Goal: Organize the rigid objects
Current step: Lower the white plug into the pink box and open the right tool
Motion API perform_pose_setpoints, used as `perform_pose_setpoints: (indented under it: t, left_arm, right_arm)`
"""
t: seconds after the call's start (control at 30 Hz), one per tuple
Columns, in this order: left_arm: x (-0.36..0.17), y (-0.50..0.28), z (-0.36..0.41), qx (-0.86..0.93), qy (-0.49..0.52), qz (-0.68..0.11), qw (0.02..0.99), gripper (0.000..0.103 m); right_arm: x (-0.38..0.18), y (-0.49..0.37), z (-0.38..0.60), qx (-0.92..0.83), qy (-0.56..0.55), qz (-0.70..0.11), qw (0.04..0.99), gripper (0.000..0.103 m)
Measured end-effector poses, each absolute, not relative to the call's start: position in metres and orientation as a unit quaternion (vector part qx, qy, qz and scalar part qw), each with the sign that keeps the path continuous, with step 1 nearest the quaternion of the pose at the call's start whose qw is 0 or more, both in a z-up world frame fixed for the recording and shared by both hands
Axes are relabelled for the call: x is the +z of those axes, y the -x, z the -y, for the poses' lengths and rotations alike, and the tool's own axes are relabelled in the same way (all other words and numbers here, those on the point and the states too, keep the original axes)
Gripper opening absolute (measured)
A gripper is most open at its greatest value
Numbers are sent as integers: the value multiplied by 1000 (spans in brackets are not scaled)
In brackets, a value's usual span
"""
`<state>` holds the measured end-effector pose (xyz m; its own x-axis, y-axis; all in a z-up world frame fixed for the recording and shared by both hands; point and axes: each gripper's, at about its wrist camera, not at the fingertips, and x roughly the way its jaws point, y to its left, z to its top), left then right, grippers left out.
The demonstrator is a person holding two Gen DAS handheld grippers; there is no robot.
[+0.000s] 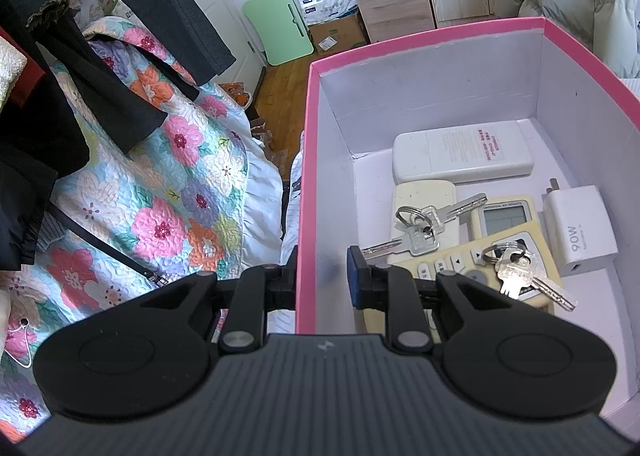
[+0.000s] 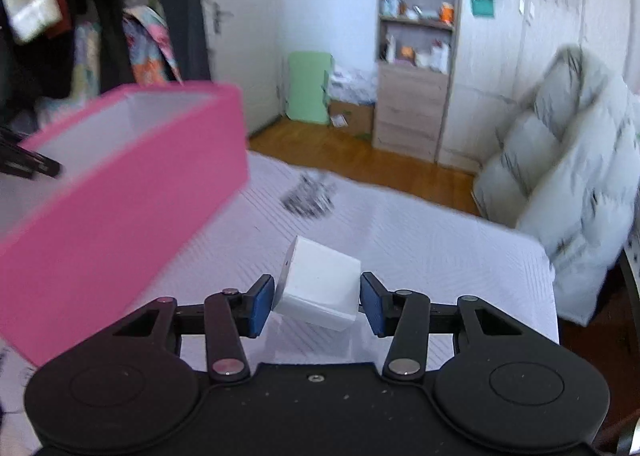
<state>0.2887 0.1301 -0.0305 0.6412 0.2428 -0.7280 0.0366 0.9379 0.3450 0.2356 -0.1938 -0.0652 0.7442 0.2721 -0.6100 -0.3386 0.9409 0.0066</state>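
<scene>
Holding the pink box [image 1: 304, 184] by its near side wall, the left gripper [image 1: 323, 276] is keeping its jaws narrow on that wall, one finger outside and one inside. Lying on the box floor are a white remote [image 1: 464, 154], a second pale remote [image 1: 424, 212] under a set of keys [image 1: 420, 230], a cream remote with a small screen [image 1: 502, 244] carrying another bunch of keys [image 1: 520, 270], and a white charger [image 1: 580, 228] against the far side.

Moving right, the right gripper [image 2: 316, 306] is hanging over the white bed cover [image 2: 440, 256] with a white cube-shaped plug block [image 2: 320, 288] tilted between its jaws. The jaws are standing half wide; the left pad looks to be touching the block, while a thin gap is showing at the right pad, so a firm hold is not confirmed.

Judged step: gathering the last loose item for the box. The next move is calling for the jaws to finish pinching the block squarely, then lifting it leftward over the pink rim.
</scene>
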Motion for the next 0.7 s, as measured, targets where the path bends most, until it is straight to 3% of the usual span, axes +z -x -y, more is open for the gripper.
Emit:
perform_pose_setpoints:
  t: [0.3, 0.5, 0.7]
  left_arm:
    - [-30, -288, -132, 57, -158, -418, 893, 20]
    - [-30, -288, -130, 59, -162, -414, 894, 20]
    - [-30, -286, -131, 57, -157, -413, 895, 21]
  right_arm:
    - [14, -213, 137, 330, 67, -258, 905, 52]
    - [33, -229, 92, 440, 101, -322, 832, 52]
    - [16, -254, 39, 443, 196, -397, 779, 52]
